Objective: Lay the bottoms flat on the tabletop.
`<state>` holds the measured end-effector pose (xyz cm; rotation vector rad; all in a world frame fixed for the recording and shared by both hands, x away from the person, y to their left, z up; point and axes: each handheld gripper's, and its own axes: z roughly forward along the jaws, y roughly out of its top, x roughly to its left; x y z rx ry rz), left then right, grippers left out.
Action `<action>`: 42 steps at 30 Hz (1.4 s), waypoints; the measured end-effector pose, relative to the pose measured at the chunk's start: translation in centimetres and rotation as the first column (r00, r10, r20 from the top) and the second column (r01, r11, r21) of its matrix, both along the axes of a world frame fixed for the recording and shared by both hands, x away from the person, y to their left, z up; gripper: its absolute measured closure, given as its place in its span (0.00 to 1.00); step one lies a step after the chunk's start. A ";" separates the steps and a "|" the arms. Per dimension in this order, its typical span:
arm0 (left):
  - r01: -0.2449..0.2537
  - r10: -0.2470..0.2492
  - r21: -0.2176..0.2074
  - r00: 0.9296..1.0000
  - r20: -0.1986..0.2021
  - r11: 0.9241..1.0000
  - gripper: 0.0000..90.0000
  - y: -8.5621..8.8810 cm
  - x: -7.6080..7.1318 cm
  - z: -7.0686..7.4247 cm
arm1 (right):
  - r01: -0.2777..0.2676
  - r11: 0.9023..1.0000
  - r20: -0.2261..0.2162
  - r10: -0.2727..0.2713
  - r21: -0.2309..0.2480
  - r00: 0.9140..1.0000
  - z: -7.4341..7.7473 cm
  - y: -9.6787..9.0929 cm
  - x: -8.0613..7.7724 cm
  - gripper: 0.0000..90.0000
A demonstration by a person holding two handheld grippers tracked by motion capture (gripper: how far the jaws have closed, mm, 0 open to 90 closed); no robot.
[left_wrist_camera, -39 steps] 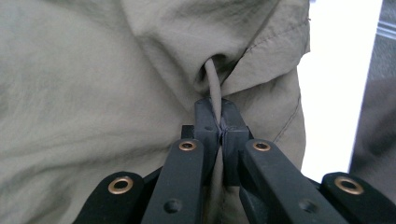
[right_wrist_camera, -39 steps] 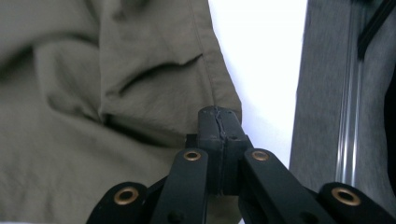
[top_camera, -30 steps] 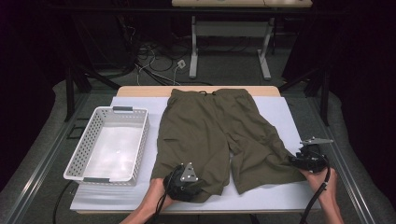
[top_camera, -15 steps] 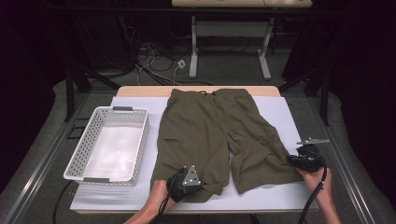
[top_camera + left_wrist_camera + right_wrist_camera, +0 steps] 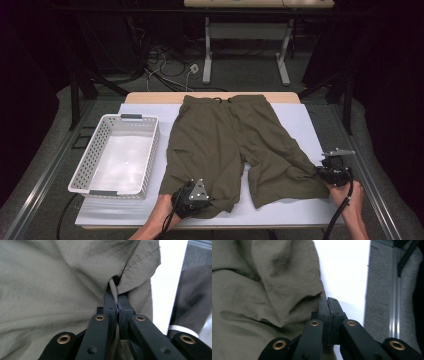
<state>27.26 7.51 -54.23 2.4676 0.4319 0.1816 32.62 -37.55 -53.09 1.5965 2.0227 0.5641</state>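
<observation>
Your left claw (image 5: 117,305) pinches the shorts (image 5: 235,145) hem, your right claw (image 5: 328,305) seemingly the other hem; folding and the basket (image 5: 119,152) remain.

A white basket (image 5: 116,152) with perforated walls stands on the left part of the bench (image 5: 210,97), on a white mat (image 5: 300,125) that covers most of the wooden top. Behind the bench, cables (image 5: 167,62) lie tangled on the grey floor (image 5: 240,72), beside the white legs of another table (image 5: 207,55). Dark frame rails (image 5: 372,175) run along both sides.
</observation>
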 end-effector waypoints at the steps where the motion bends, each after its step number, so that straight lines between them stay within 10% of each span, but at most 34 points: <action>1: -0.005 0.005 0.001 1.000 -0.004 1.000 0.90 0.0 0.1 0.0 | -0.008 1.000 0.002 0.008 0.001 1.000 0.0 0.1 0.0 0.99; 9: -0.056 0.056 -0.028 0.998 0.002 0.998 0.36 0.6 -0.3 0.7 | -0.153 0.985 0.086 0.146 0.076 0.985 2.2 2.3 -1.5 0.48; 17: -0.100 0.103 -0.083 0.994 0.035 0.992 0.12 1.1 -0.6 0.9 | -0.290 0.952 0.108 0.279 0.096 0.954 2.7 6.3 -2.3 0.40; 21: -0.125 0.129 -0.092 0.991 0.040 0.988 0.06 1.2 -0.5 1.0 | -0.353 0.929 0.120 0.340 0.112 0.933 2.7 8.4 -2.5 0.44; 26: -0.134 0.139 -0.094 0.989 0.047 0.987 0.02 0.8 -0.4 0.8 | -0.461 0.874 0.093 0.451 0.152 0.887 2.0 11.2 -2.4 0.41; 30: -0.128 0.132 -0.085 0.990 0.045 0.988 0.02 0.5 -0.3 0.7 | -0.487 0.849 0.049 0.488 0.206 0.871 1.1 13.7 -2.1 0.35; 34: -0.133 0.138 -0.084 0.989 0.052 0.988 0.03 0.4 -0.1 0.7 | -0.513 0.829 0.029 0.520 0.224 0.853 0.5 15.5 -1.6 0.49; 38: -0.134 0.139 -0.081 0.989 0.049 0.988 0.03 0.3 0.1 0.6 | -0.501 0.850 0.028 0.503 0.161 0.864 -0.2 16.5 -1.3 0.87; 42: -0.123 0.126 -0.070 0.991 0.041 0.990 0.03 0.3 0.1 0.6 | -0.521 0.840 -0.008 0.528 0.151 0.849 -0.8 16.7 -1.3 0.99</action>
